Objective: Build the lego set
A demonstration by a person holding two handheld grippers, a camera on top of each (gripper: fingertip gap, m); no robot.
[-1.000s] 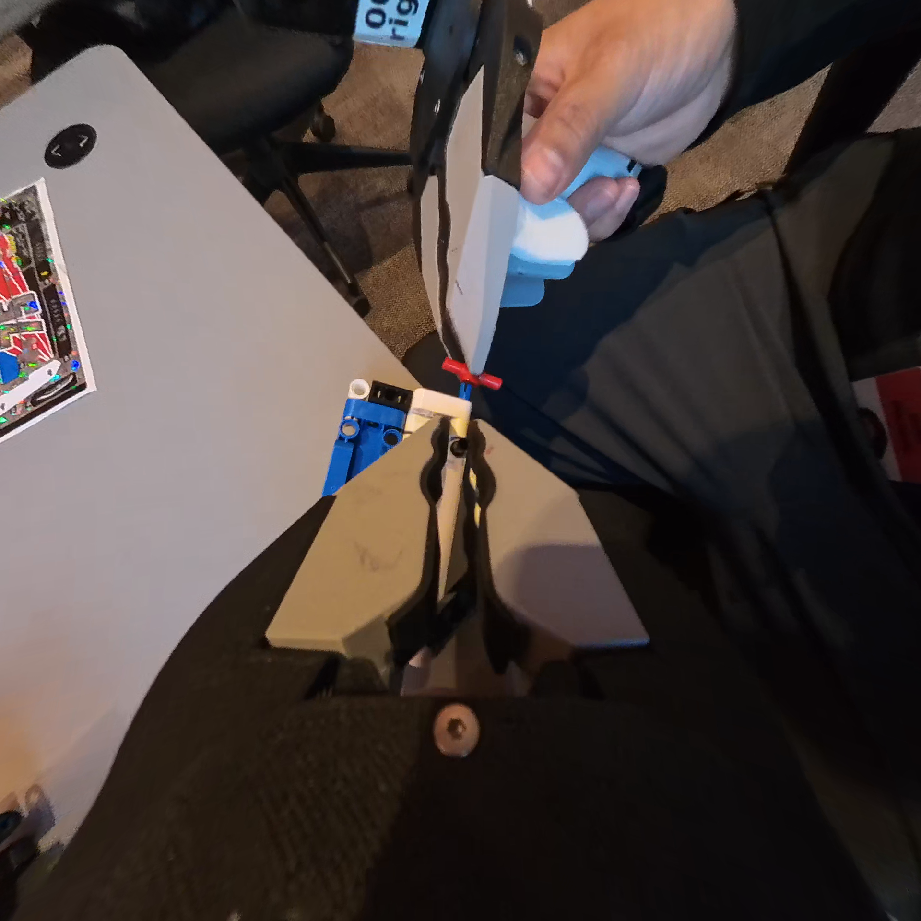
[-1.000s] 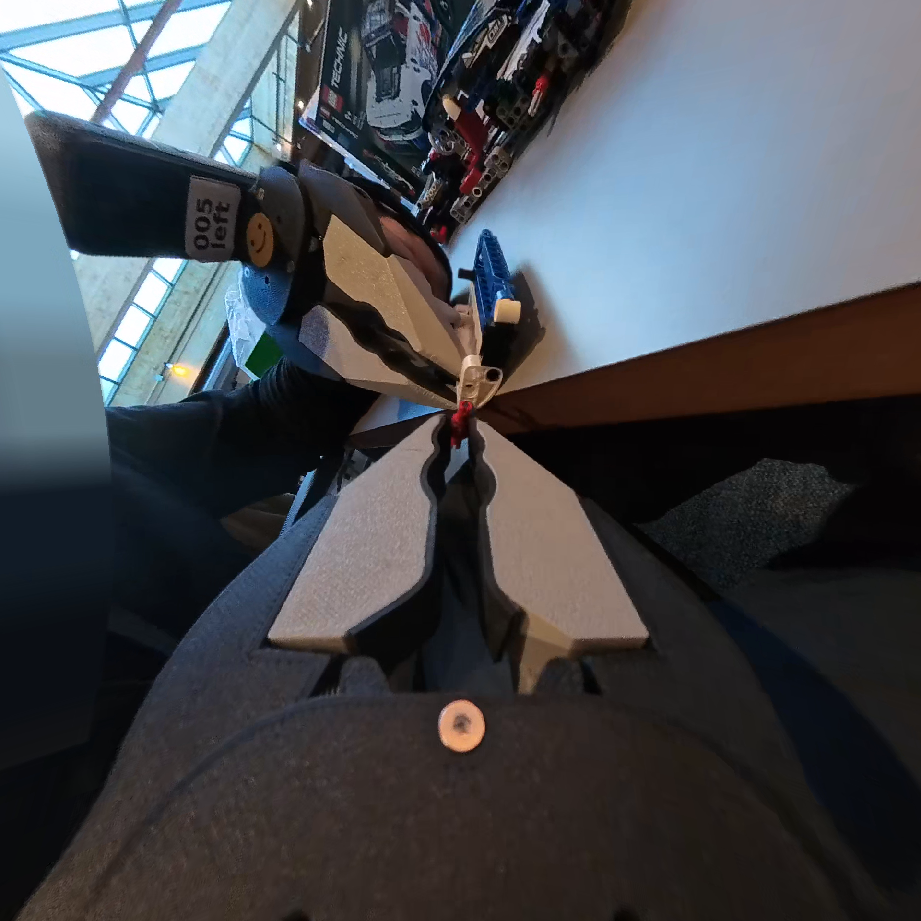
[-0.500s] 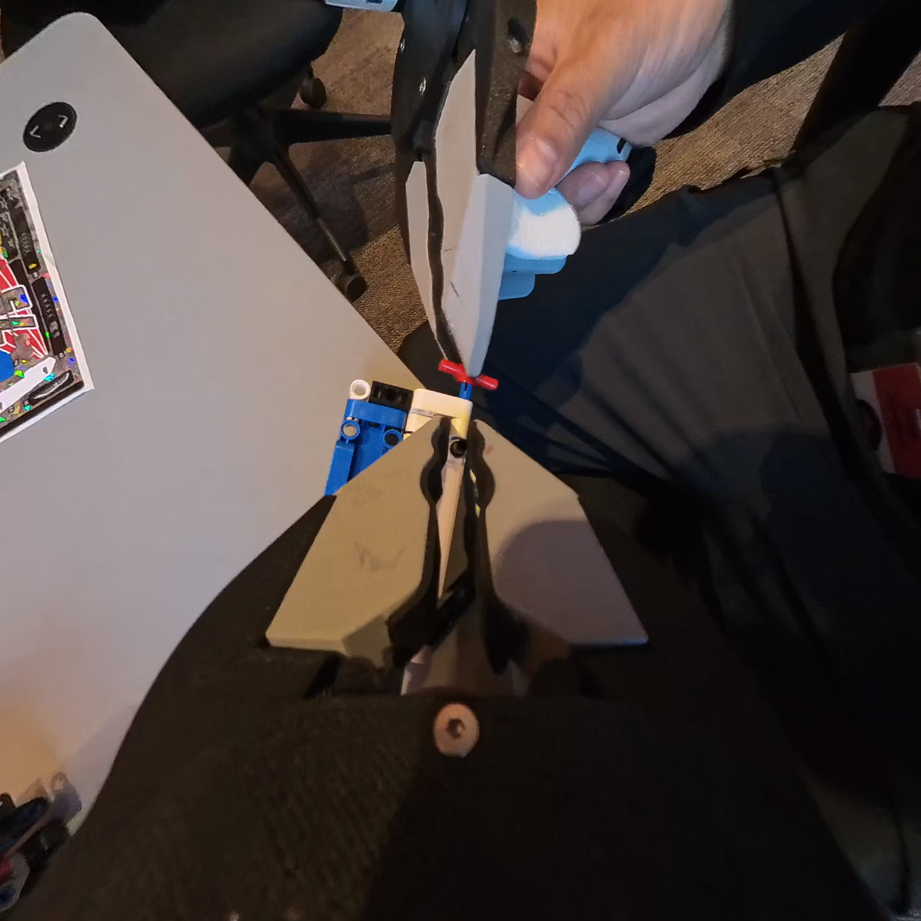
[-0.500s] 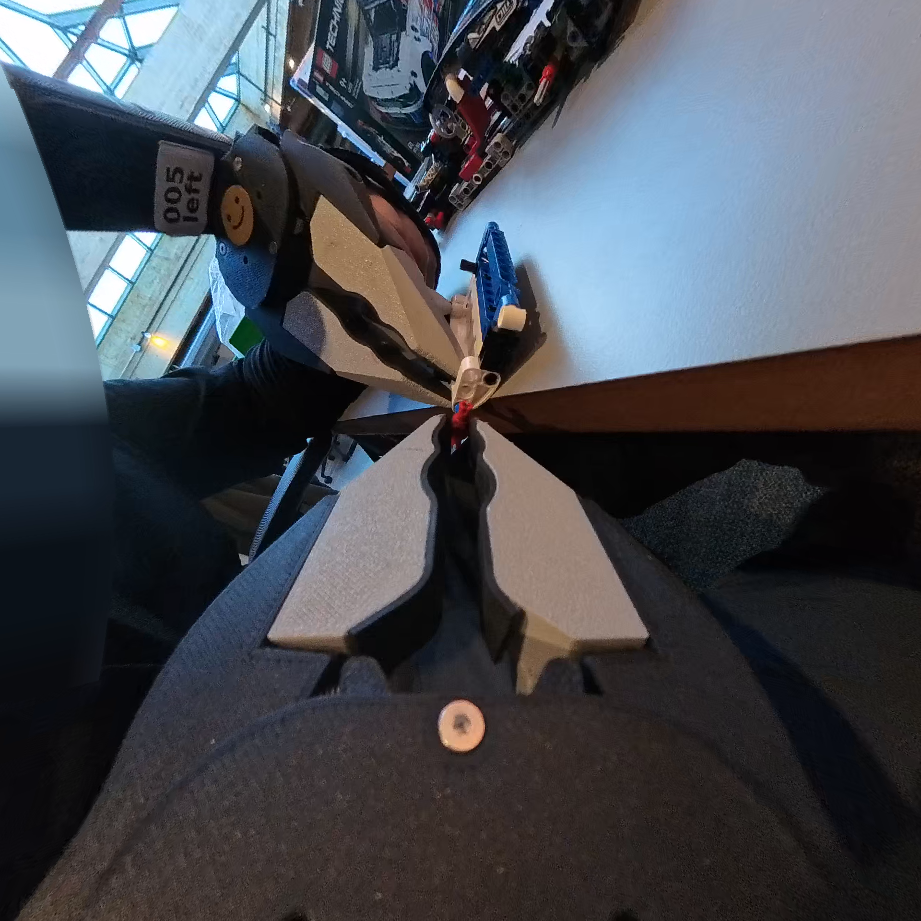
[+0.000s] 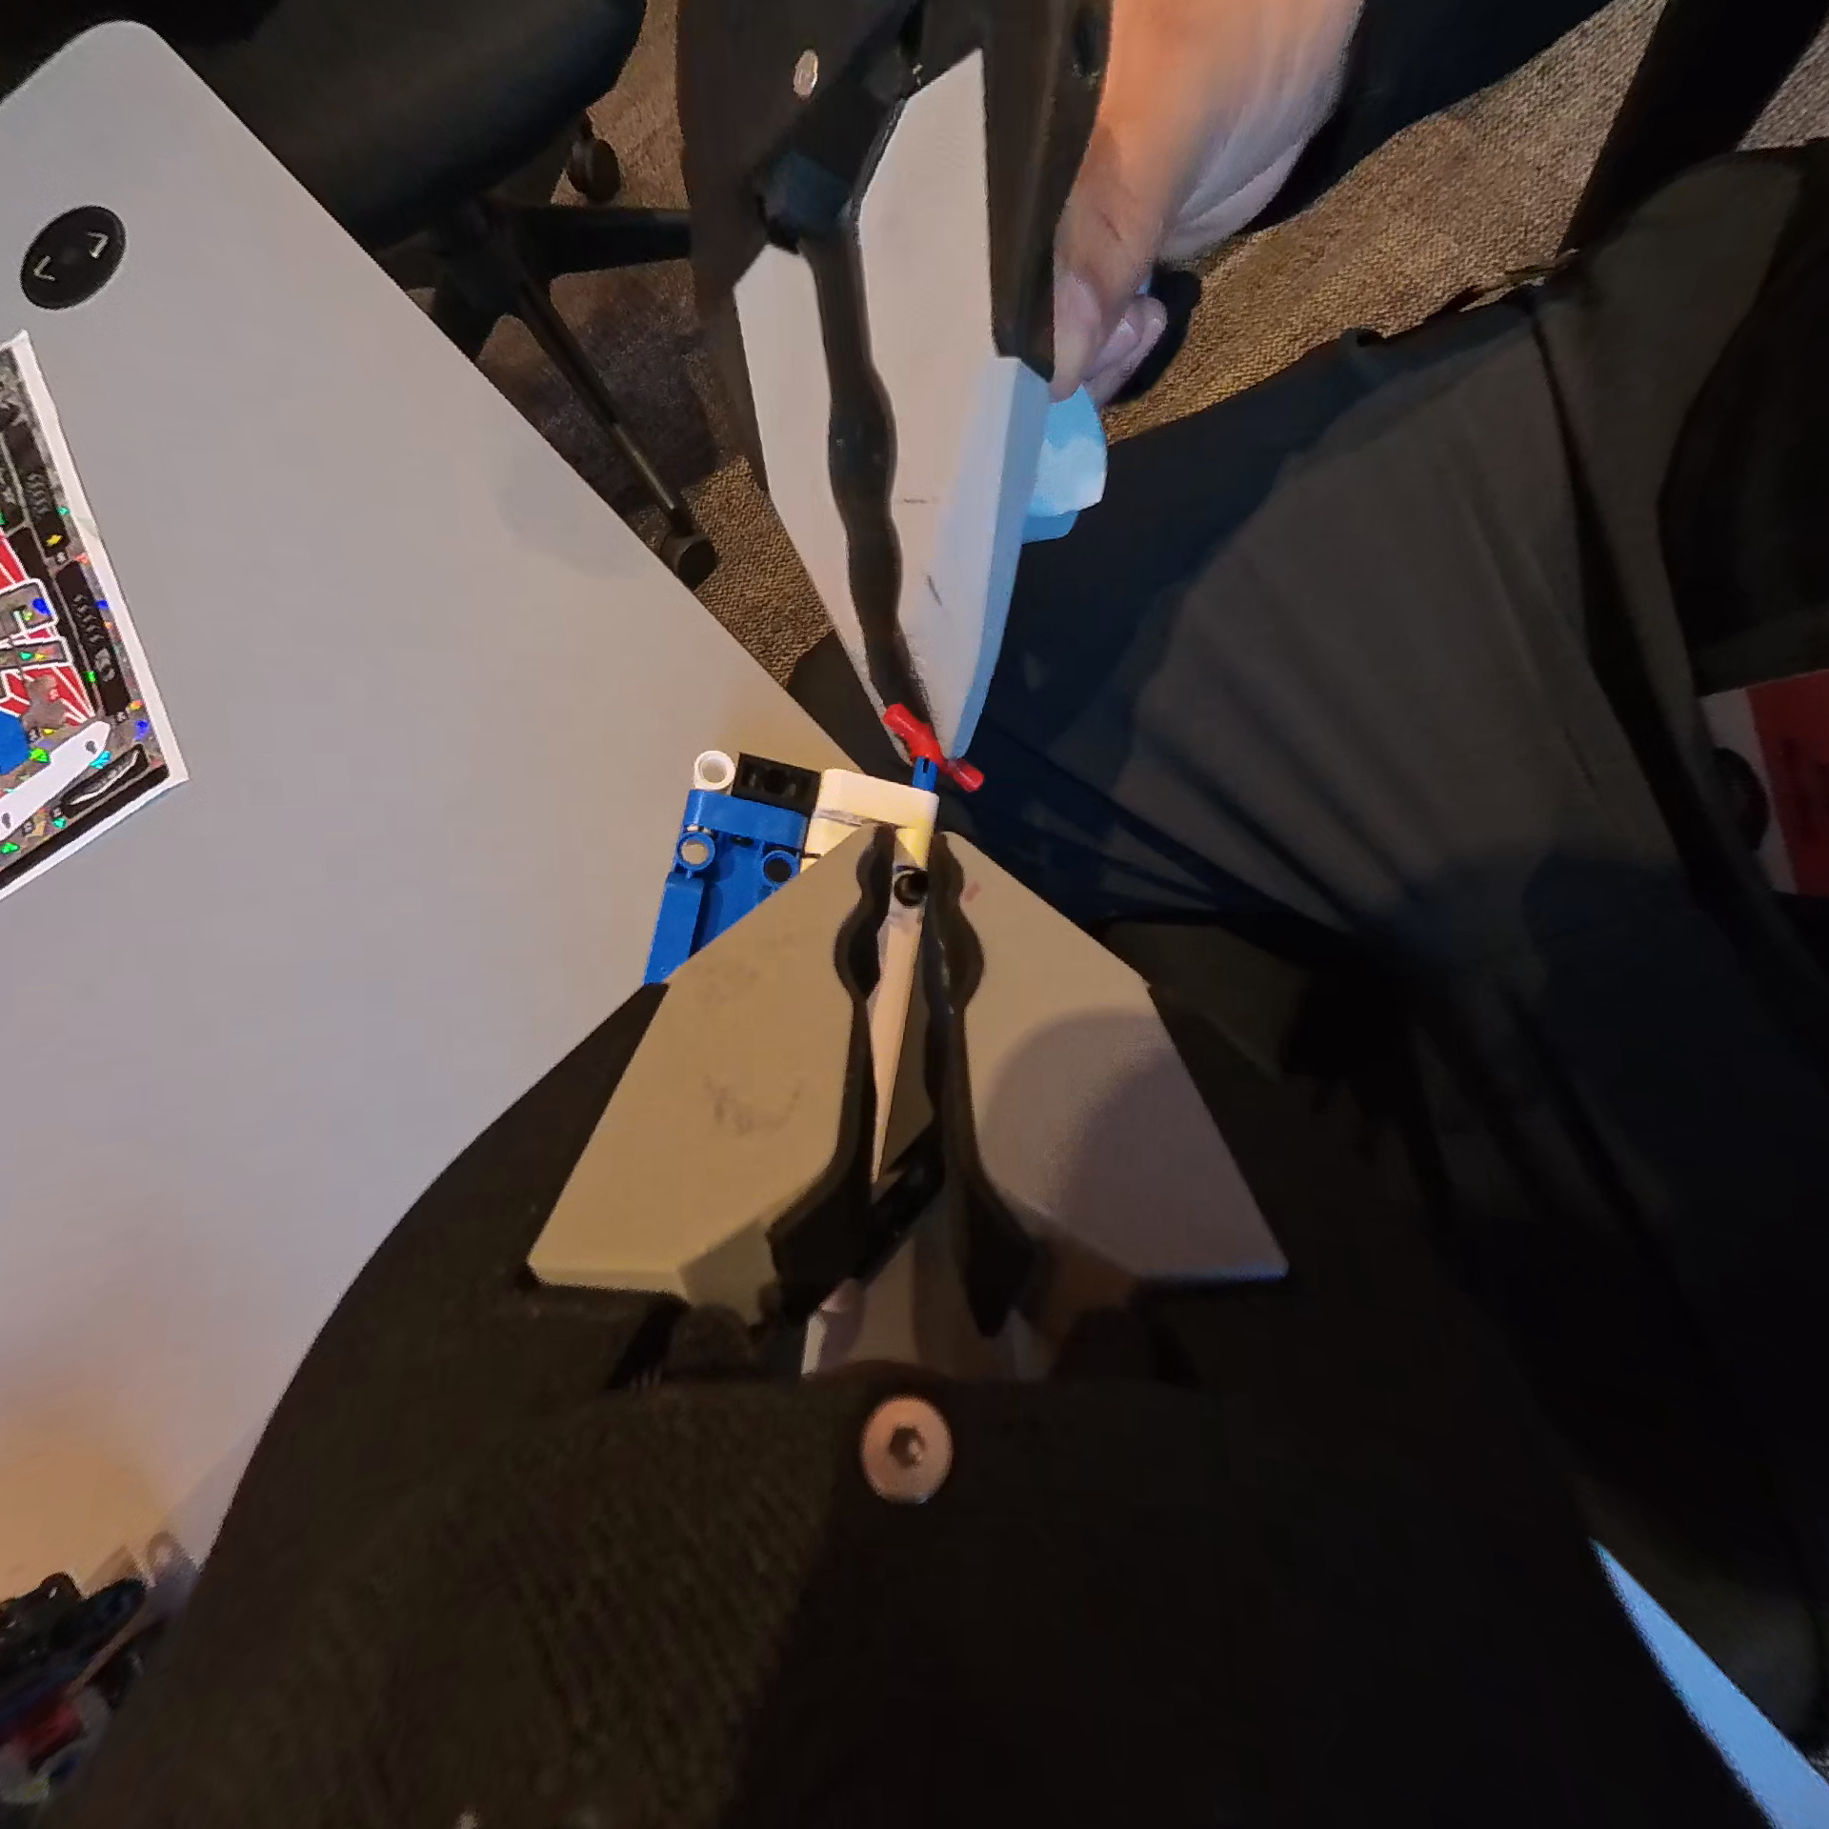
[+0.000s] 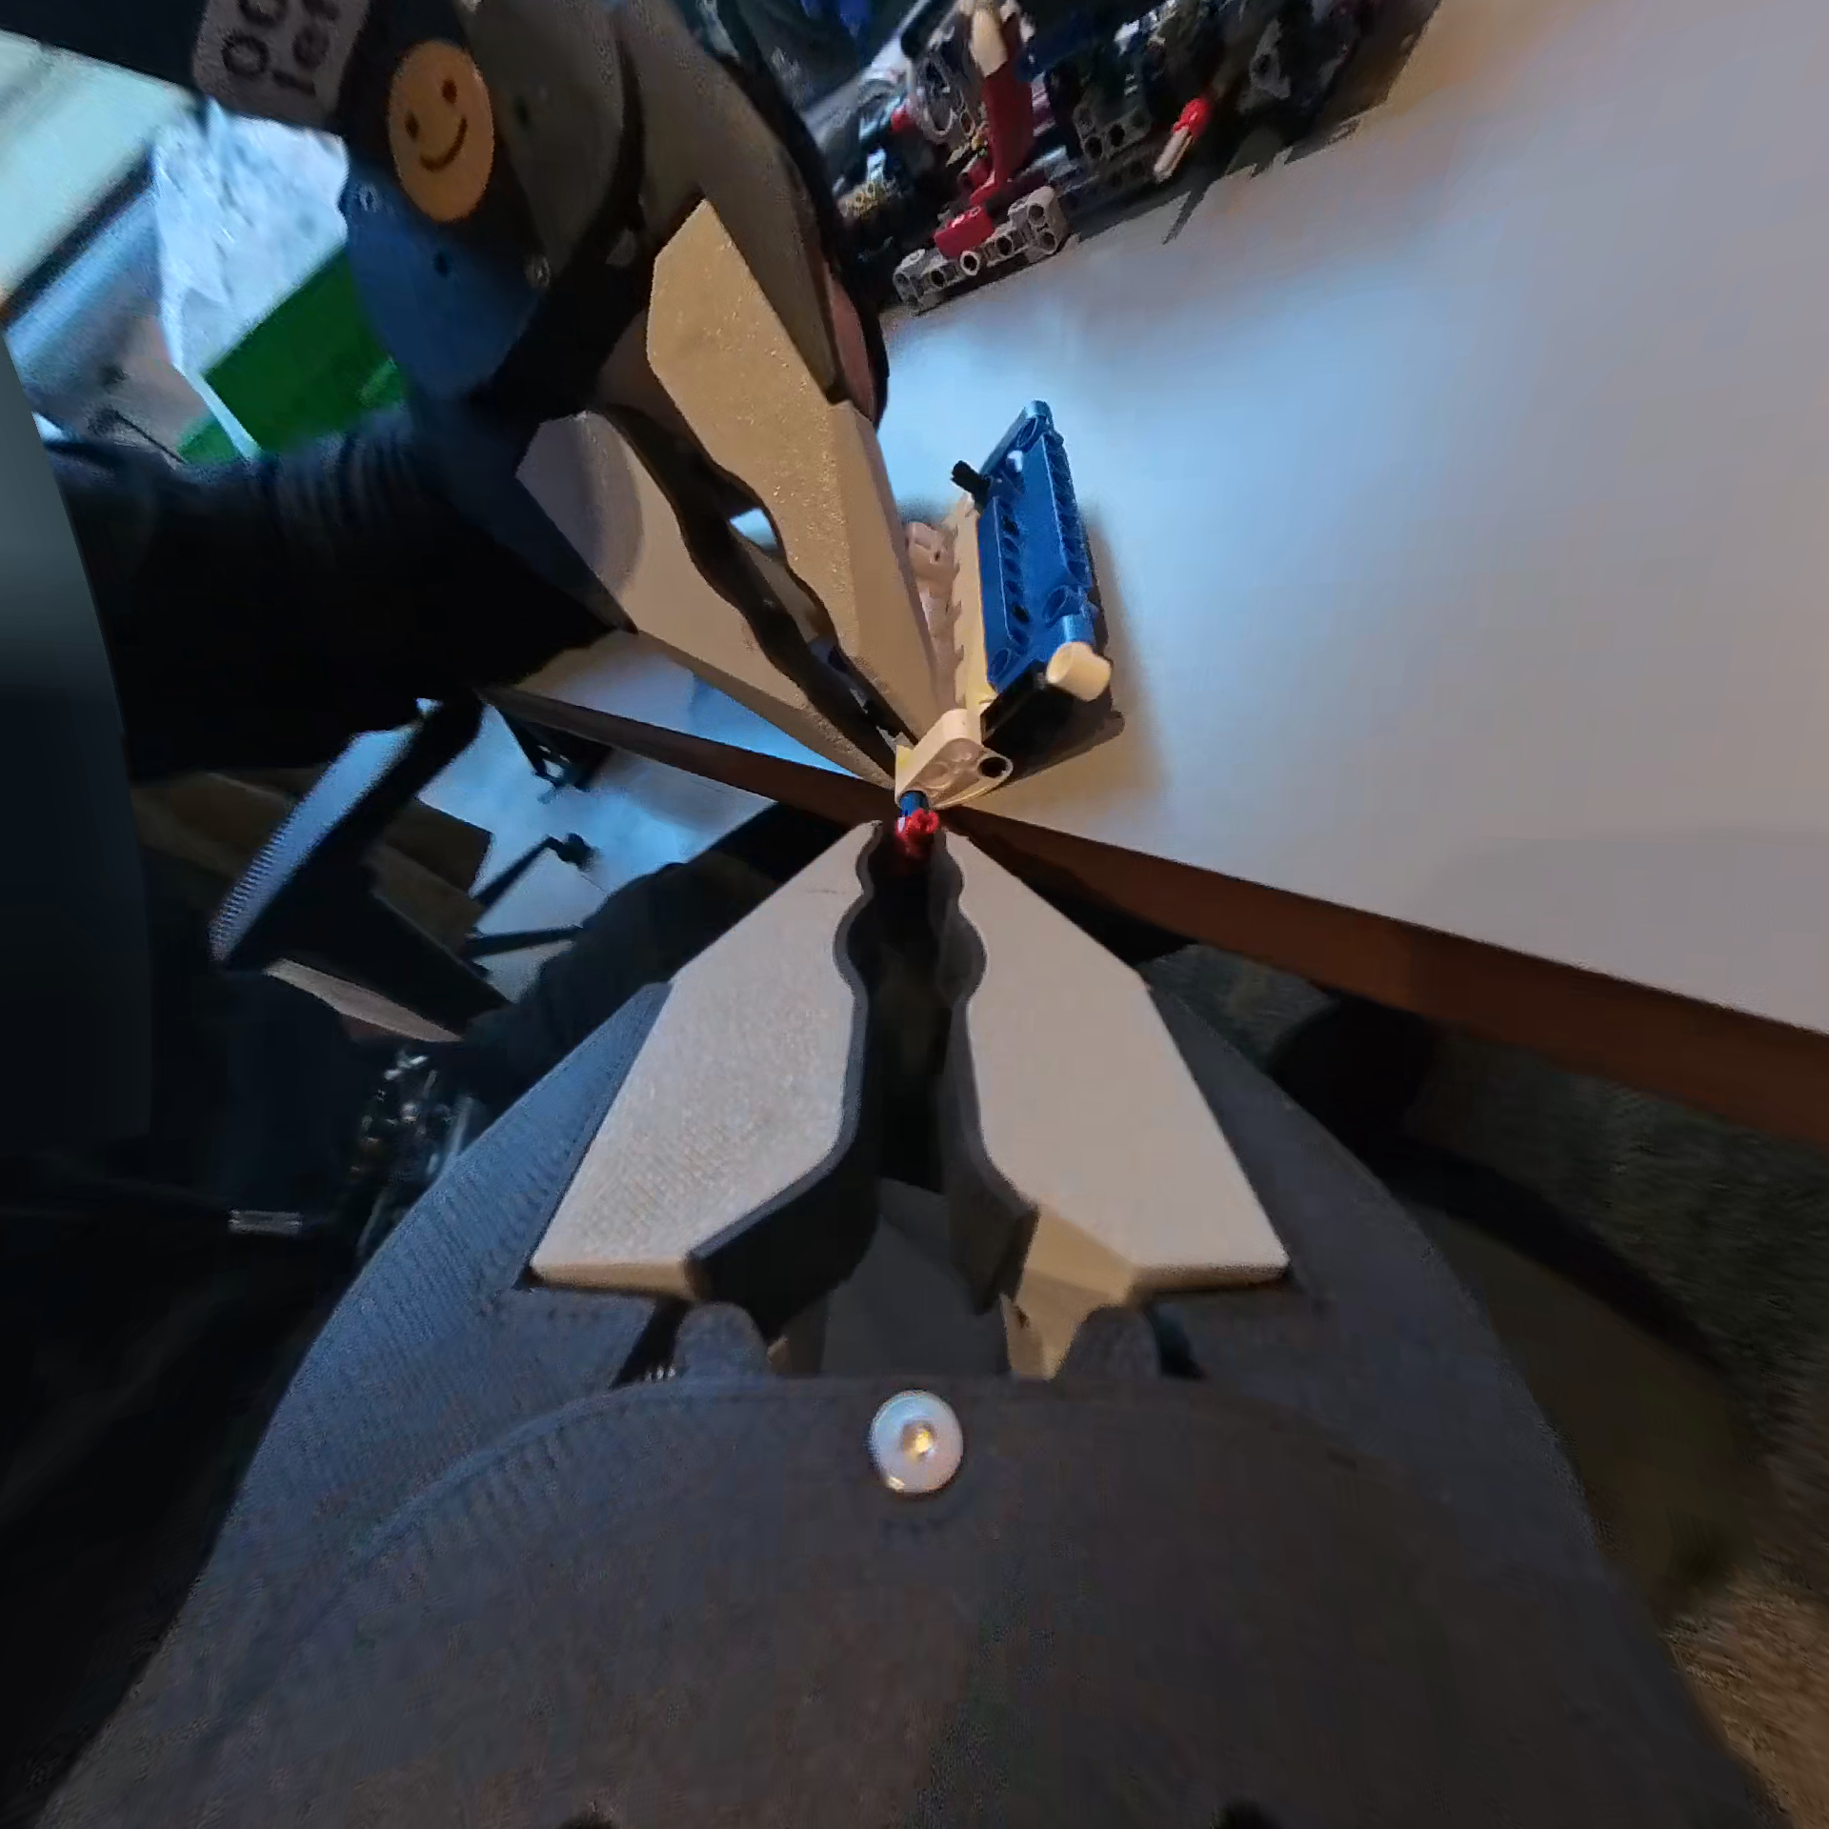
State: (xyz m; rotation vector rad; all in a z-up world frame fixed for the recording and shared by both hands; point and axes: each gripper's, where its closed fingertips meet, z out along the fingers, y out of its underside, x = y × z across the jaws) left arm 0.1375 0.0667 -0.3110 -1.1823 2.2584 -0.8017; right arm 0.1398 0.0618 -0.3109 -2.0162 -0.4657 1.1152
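My left gripper is shut on a blue, white and black lego assembly and holds it at the edge of the grey table. My right gripper is shut on a small red pin with a blue tip. The pin's blue tip meets the white end piece of the assembly. In the left wrist view the right gripper comes down from above with the red pin at its tips. In the right wrist view the left gripper clamps the assembly's white side.
A sticker sheet lies on the table's left side. A pile of loose lego parts sits at the table's far end. A black office chair base stands on the carpet past the table edge. A person's dark-clothed legs are right of the grippers. The tips of both grippers are at nearly the same place.
The right gripper has tilted and moved closer, so the red pin now slants against the white end piece. The right wrist view has rolled, and the table edge now slopes the other way.
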